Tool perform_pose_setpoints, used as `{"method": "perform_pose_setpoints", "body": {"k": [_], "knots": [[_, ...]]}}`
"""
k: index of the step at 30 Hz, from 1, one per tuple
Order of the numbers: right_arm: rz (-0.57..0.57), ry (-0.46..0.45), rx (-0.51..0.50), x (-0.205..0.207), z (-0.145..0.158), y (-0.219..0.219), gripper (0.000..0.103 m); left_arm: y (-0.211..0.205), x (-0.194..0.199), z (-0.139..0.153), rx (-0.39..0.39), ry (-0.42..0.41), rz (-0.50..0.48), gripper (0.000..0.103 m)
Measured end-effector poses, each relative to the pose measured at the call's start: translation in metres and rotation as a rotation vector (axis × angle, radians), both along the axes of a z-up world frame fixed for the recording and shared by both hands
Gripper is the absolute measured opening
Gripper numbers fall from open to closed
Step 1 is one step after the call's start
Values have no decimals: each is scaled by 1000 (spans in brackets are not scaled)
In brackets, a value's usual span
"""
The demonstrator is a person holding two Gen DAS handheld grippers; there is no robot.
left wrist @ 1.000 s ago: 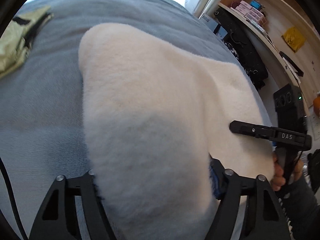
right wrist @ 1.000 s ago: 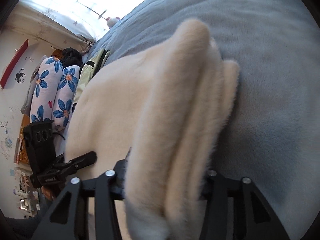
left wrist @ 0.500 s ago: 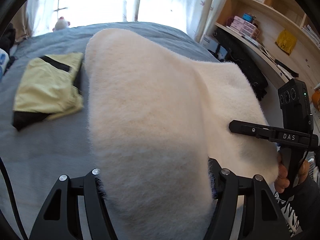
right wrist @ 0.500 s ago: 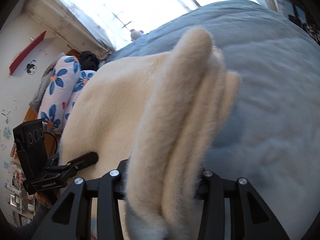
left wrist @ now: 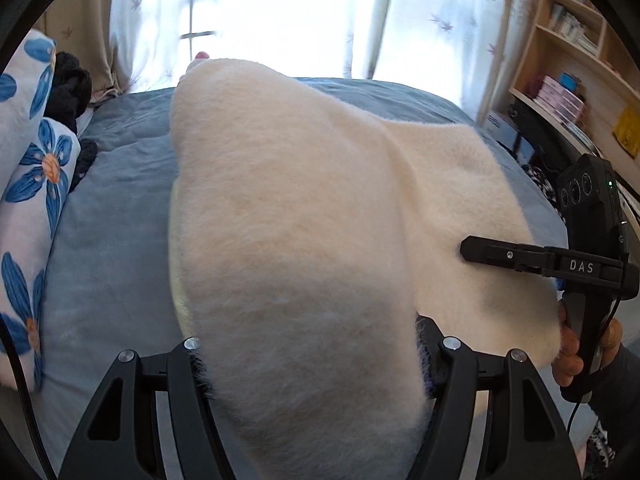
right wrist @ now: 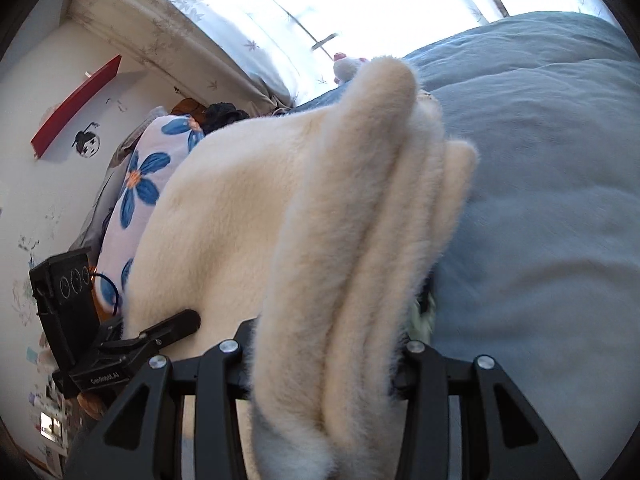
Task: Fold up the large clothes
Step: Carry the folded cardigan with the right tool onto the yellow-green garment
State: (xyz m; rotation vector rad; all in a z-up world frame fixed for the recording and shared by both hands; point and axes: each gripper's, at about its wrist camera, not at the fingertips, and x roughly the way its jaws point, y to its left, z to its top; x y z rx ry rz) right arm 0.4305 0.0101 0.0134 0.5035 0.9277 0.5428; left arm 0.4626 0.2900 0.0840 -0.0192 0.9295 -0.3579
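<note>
A large cream fluffy garment hangs above the blue bed cover, stretched between both grippers. My left gripper is shut on a thick fold of it at the bottom of the left wrist view. My right gripper is shut on a bunch of several stacked layers of the garment. In the left wrist view the right gripper's upper finger lies on the fluffy surface at the right, held by a person's hand. The left gripper shows at the lower left of the right wrist view.
A floral pillow and dark clothes lie at the bed's left end. A thin yellow-green edge peeks from under the cream garment. Wooden shelves stand right. A bright curtained window and a plush toy are beyond the bed.
Both grippers have risen and travelled across the bed with the cream garment in them. The yellow-green garment seen half a second ago is now almost covered; pillow and window have come into view.
</note>
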Motion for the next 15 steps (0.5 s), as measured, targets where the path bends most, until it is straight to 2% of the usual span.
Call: {"method": "perform_pose_setpoints", "body": {"k": [3, 7, 8, 10, 11, 12, 13, 15], "knots": [[-12, 21, -4, 47, -29, 28, 41, 20, 53, -32, 0, 26, 0, 66], [-16, 63, -27, 98, -81, 54, 41, 43, 110, -91, 8, 84, -10, 67], [-14, 76, -35, 106, -99, 56, 42, 45, 118, -108, 8, 104, -5, 69], [-16, 53, -35, 112, -118, 55, 46, 54, 129, -138, -44, 136, 24, 79], [-13, 54, -16, 113, -123, 52, 46, 59, 129, -144, -69, 118, 32, 89], [-4, 54, -19, 113, -124, 50, 52, 61, 126, -146, -68, 93, 36, 92], [2, 51, -39, 111, -123, 49, 58, 61, 122, -145, -61, 70, 28, 92], [25, 47, -101, 103, -111, 50, 60, 61, 116, -140, -32, 47, 37, 93]]}}
